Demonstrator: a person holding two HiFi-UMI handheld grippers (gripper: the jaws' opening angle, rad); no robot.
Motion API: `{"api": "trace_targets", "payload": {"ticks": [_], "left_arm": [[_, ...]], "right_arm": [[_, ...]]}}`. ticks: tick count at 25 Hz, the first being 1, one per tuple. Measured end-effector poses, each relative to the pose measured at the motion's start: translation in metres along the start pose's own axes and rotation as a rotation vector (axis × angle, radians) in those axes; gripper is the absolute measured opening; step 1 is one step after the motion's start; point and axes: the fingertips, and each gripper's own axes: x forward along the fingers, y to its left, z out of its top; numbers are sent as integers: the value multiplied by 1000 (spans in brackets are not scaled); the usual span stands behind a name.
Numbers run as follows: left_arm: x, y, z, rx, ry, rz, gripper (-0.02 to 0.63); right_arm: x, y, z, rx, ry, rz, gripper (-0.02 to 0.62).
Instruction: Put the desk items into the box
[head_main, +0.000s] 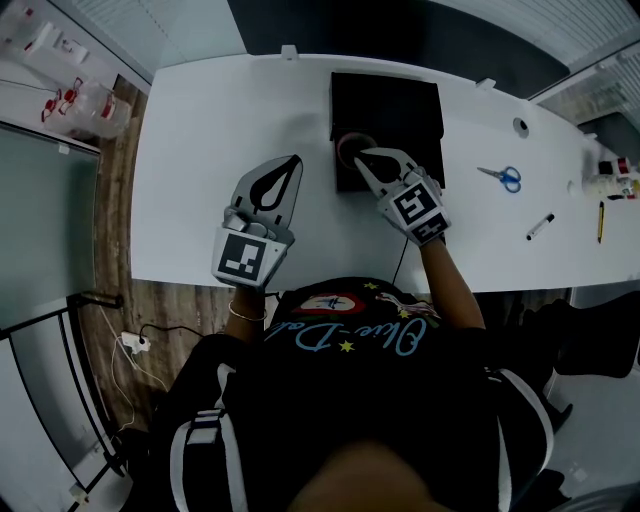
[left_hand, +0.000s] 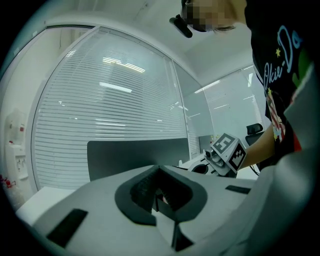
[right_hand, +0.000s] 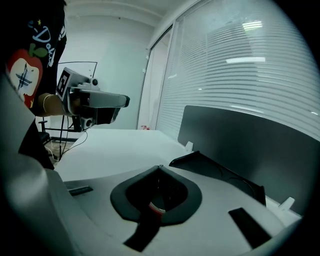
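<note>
A black box (head_main: 386, 103) stands open on the white table (head_main: 210, 130), toward its far edge. Inside the box's near left corner lies a round dark reddish roll (head_main: 350, 145). My right gripper (head_main: 360, 153) hovers over that corner with its tips right beside the roll; its jaws meet at the tips, shut, and hold nothing (right_hand: 159, 168). My left gripper (head_main: 296, 159) rests left of the box over bare table, jaws also shut and empty (left_hand: 159, 168). In the right gripper view the box wall (right_hand: 215, 172) shows just ahead.
Blue-handled scissors (head_main: 504, 178), a marker (head_main: 540, 226) and a yellow pencil (head_main: 600, 221) lie on the table's right side, with small items (head_main: 612, 175) at its right end. A dark panel (right_hand: 250, 145) runs behind the table.
</note>
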Motion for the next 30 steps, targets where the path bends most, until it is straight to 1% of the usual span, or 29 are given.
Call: {"api": "trace_targets", "payload": {"ticks": [6, 10, 14, 17, 20, 24, 30], "left_arm": [[1, -11, 4, 14, 2, -26, -9], [3, -19, 6, 27, 9, -44, -9], [5, -29, 8, 36, 14, -55, -9], [7, -38, 10, 41, 14, -64, -9], [11, -51, 11, 48, 20, -91, -9], [19, -74, 16, 36, 10, -120, -8], [37, -107, 21, 58, 10, -156, -8]], "right_arm": [[-22, -6, 20, 37, -98, -61, 2], [-34, -8, 30, 17, -115, -71, 2], [-46, -7, 32, 60, -149, -84, 2], [-59, -8, 32, 65, -157, -91, 2], [-72, -10, 31, 72, -168, -103, 2], [-92, -14, 24, 82, -170, -113, 2], [-130, -25, 9, 95, -179, -160, 2]]}}
